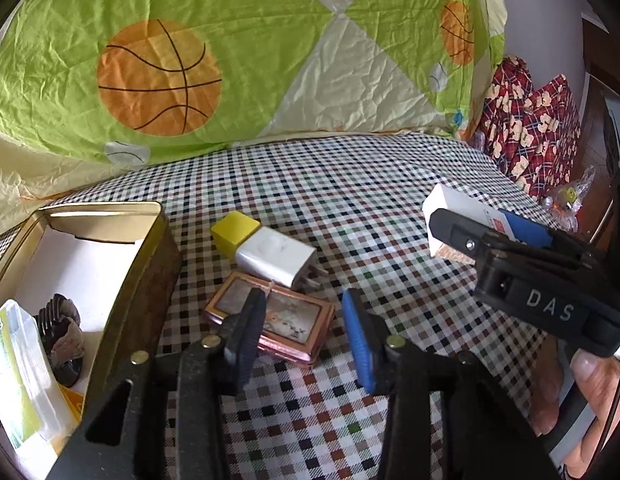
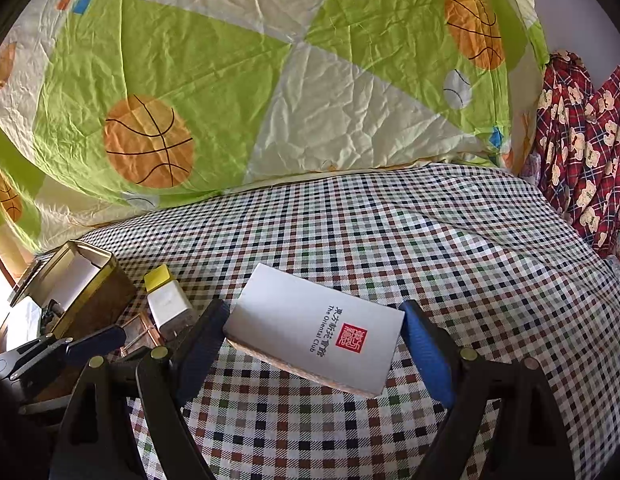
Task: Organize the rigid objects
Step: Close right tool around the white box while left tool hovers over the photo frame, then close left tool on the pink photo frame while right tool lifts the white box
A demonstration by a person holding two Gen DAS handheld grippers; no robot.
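Where the right gripper (image 2: 313,344) clamps it from both sides, a flat white box (image 2: 315,330) reads "The Oriental Club" beside a red seal stamp, lifted clear of the checked cloth (image 2: 449,248). "DAS" is lettered on that gripper's black body in the left wrist view. The left gripper (image 1: 306,336) stands partly open, its left finger (image 1: 246,332) over a pink tin (image 1: 270,320) with a picture lid; whether the pads touch it I cannot tell. Just beyond lie a white plug adapter (image 1: 276,258) and a yellow cube (image 1: 234,231), touching. An open gold tin (image 1: 122,240) sits left.
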